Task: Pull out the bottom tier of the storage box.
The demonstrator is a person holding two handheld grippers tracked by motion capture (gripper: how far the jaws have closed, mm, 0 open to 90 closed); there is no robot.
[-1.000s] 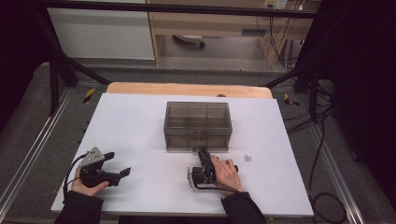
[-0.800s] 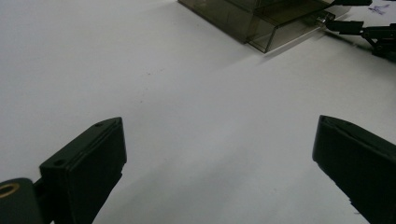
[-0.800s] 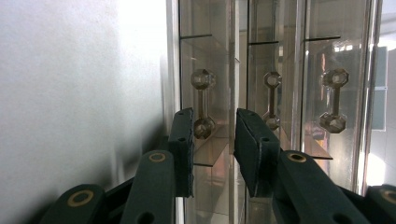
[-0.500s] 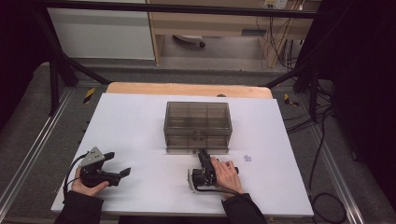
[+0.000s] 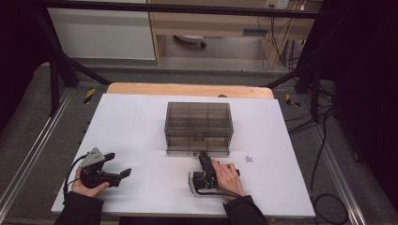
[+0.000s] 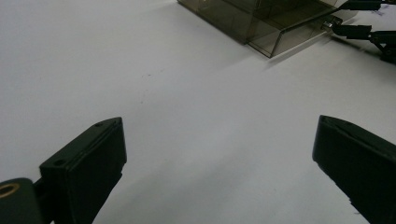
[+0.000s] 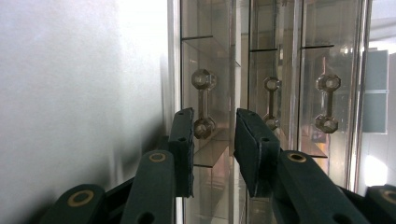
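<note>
Here's the smoky clear box (image 5: 199, 127), sitting mid-surface toward the far edge, and the right gripper (image 5: 202, 157) is right up against its near face. In the right gripper view the camera is rolled on its side, so the box (image 7: 261, 70) runs up the frame with its top cut off. The right gripper (image 7: 214, 135) has its jaws set narrow, parted by a small gap, and a little dumbbell-shaped latch (image 7: 203, 103) on the box front sits in line with that gap. Whether the pads actually press on it is hard to make out; the tinted walls throw reflections, and 2 more latch shapes glimmer deeper in the plastic. What lies inside the compartments I can't tell.

Over on the near left, the left gripper (image 5: 118, 165) is well apart from the box, jaws spread wide over bare surface. In the left gripper view the left gripper (image 6: 219, 140) has nothing between its jaws, both of which are clipped by the frame's bottom edge, and a corner of the box (image 6: 261, 23) is cut off at the top.

The surface (image 5: 141, 122) is a white sheet on a wooden top (image 5: 187, 89), whose edge peeks out at the far side. A small dark speck (image 5: 248, 158) lies right of the box. Beyond: grey floor (image 5: 225, 49), dark frame legs, trailing cables (image 5: 324, 140), a white panel (image 5: 101, 33).
</note>
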